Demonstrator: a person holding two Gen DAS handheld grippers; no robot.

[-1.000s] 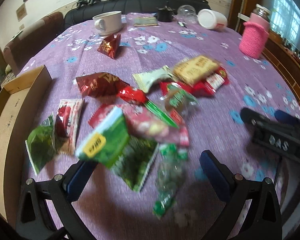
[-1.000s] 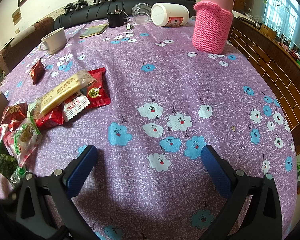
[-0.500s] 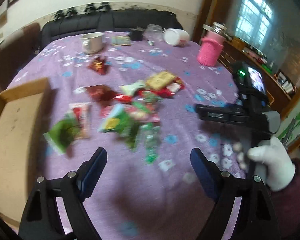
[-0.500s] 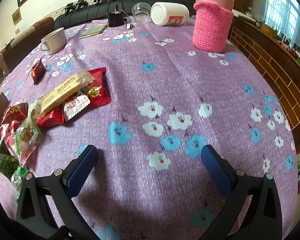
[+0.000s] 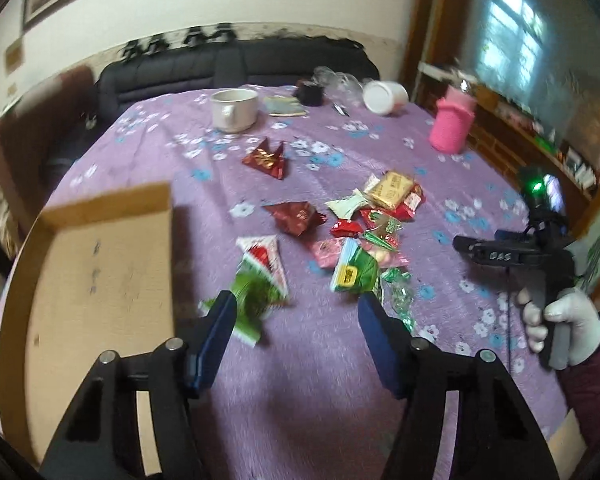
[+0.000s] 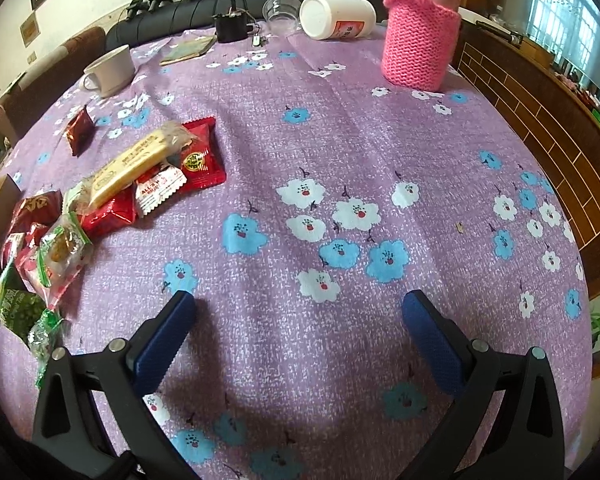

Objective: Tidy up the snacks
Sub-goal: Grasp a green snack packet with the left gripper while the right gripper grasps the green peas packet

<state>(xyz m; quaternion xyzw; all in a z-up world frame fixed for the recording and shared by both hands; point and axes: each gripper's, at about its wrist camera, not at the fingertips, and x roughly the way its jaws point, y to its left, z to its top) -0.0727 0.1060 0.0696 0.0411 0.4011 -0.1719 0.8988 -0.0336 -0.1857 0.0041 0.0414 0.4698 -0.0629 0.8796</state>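
My left gripper [image 5: 296, 312] hangs above the near part of the round table in its purple flowered cloth [image 5: 300, 380], its blue-padded jaws closing with nothing between them, only bare cloth showing in the gap. Just past the fingertips lies the loose heap of snack packets [image 5: 352, 236]: a green pouch with a yellow label [image 5: 354, 270], a white-and-red packet [image 5: 266, 258] over a blurred green one, dark red foil bags and a yellow biscuit bar [image 5: 392, 188]. One red foil packet [image 5: 266, 158] sits apart, nearer the white cup [image 5: 234, 108]. The shallow brown cardboard box [image 5: 96, 264] rests at the table's left edge, its right wall close to the heap. My right gripper [image 6: 300, 316] is wide open and empty over a broad clear stretch of cloth, the heap at its far left and the pink knitted bottle cover [image 6: 420, 48] well off by the far right rim. A white-gloved hand [image 5: 560, 320] grips its handle at the table's right edge.
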